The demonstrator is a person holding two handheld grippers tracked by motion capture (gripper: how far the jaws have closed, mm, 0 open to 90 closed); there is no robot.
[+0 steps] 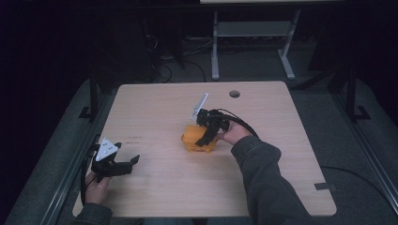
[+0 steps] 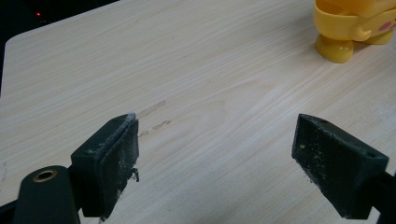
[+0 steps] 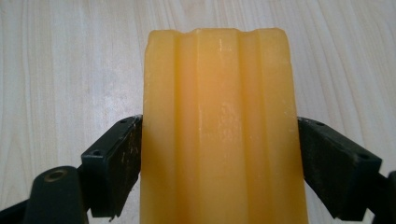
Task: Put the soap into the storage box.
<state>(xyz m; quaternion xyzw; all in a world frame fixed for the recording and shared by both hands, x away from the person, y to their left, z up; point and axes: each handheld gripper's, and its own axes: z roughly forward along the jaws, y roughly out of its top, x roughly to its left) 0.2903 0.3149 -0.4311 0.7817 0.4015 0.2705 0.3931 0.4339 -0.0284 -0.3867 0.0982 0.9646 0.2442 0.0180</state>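
At frame centre the right gripper is clamped on both sides of the yellow toy, likely to steady it on the surface, while the left gripper, lower left, waits w/ jaws apart.

Black tongs, grey plate, grey sleeves.

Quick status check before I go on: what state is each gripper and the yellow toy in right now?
left gripper: open, nothing between its fingers, held low over the table.
right gripper: shut on the yellow toy, fingers against both of its sides.
yellow toy: gripped near the table's middle; whether it rests on the table, cannot tell.
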